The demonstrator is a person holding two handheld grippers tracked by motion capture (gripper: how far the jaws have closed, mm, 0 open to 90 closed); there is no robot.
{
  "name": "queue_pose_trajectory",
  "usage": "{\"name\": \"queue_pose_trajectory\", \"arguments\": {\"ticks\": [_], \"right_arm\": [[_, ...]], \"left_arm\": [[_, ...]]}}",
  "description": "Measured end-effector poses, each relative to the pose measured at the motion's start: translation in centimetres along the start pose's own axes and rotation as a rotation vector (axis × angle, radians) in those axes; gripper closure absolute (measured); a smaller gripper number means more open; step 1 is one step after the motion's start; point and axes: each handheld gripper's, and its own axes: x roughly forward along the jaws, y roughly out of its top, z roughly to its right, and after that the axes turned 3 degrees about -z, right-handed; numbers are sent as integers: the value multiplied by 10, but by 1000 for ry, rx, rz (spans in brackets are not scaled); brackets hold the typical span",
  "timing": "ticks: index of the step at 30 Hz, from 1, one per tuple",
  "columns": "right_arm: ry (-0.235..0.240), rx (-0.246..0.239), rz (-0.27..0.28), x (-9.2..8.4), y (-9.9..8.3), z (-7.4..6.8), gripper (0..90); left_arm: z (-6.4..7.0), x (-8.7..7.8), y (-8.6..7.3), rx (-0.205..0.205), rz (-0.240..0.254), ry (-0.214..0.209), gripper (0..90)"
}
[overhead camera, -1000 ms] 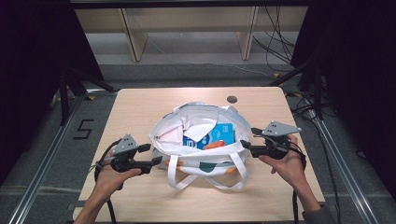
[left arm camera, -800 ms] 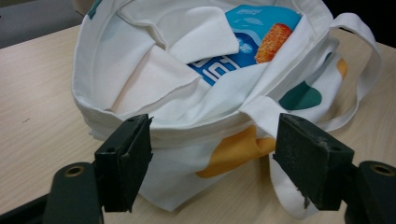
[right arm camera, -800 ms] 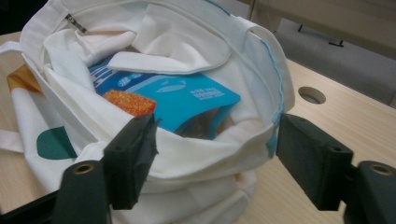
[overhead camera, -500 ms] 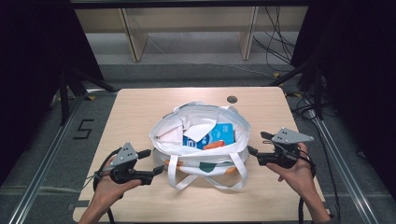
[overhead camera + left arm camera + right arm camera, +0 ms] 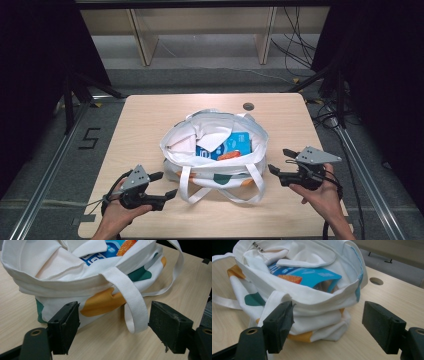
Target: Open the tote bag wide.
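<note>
A white tote bag [image 5: 210, 125] with teal and orange patches stands open mid-table, a blue packet [image 5: 235, 144] inside. Its strap [image 5: 259, 181] loops onto the table in front. My left gripper [image 5: 164, 184] is at the bag's near-left corner and my right gripper [image 5: 280, 160] is just off its right side. Both have just been opening and are open, gripping nothing. In the left gripper view the bag [image 5: 50, 270] and a strap loop [image 5: 130, 297] lie just beyond the left gripper [image 5: 115, 322]. The right gripper [image 5: 329, 317] faces the bag's side [image 5: 312, 305] and the packet [image 5: 312, 275].
The light wooden table [image 5: 150, 120] has a round cable hole [image 5: 248, 106] behind the bag. Wooden shelf legs and cables stand on the floor beyond the far edge. A "5" mark [image 5: 89, 138] is on the floor at left. Metal rails run along both table sides.
Both grippers have drawn back from the bag's sides toward the near edge of the table, and their jaws stand wider than before. The bag has stayed put.
</note>
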Motion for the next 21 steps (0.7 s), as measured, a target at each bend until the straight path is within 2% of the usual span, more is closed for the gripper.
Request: {"name": "queue_pose_trajectory", "arguments": {"ticks": [3,4,5,6,7,8,9,10,11,12,13,14,15,16,17,19,20,21], "right_arm": [[-11,-4,-14,-2,-7,-4,256],[-3,-13,-10,-2,-10,-4,256],[0,5,-11,-3,-13,-7,256],[-6,7,-9,-4,-15,-9,257],[-15,-26,-2,-4,-17,-7,257],[-19,-33,-6,-5,-20,-8,256],[-12,-11,-19,-6,-23,-10,257],[-14,1,-21,-6,-25,-12,257],[-3,9,-26,-6,-28,-13,257],[-16,-20,-17,-6,-30,-11,257],[-16,5,-20,-6,-32,-13,257],[-11,5,-28,-7,-34,-12,257],[-14,-7,-13,-6,-37,-11,257],[-11,10,-26,-7,-39,-13,257],[-16,13,-22,-8,-41,-13,257],[-17,4,-21,-7,-45,-14,257],[-9,37,-39,-8,-47,-17,256],[-16,-15,-23,-7,-49,-15,257]], "left_arm": [[2,0,-6,-12,8,-1,236],[2,0,-8,-4,-1,1,236],[2,0,-10,-9,-5,1,236],[1,0,-12,6,2,-4,236],[2,0,-14,3,-8,5,235],[3,0,-16,-9,-9,2,235],[4,1,-18,-25,0,-5,234],[3,0,-19,-5,-16,3,234],[4,1,-20,-15,-10,-4,233],[6,1,-21,-18,-9,3,233],[6,1,-23,-14,-18,5,232],[6,1,-24,-9,-14,-2,232],[6,1,-25,-1,-17,-1,232],[8,2,-26,-17,-17,-4,232],[8,2,-26,-6,-18,-3,231],[9,2,-28,-11,-21,3,229],[10,2,-29,-15,-19,1,228],[10,3,-30,-16,-14,2,227]]}}
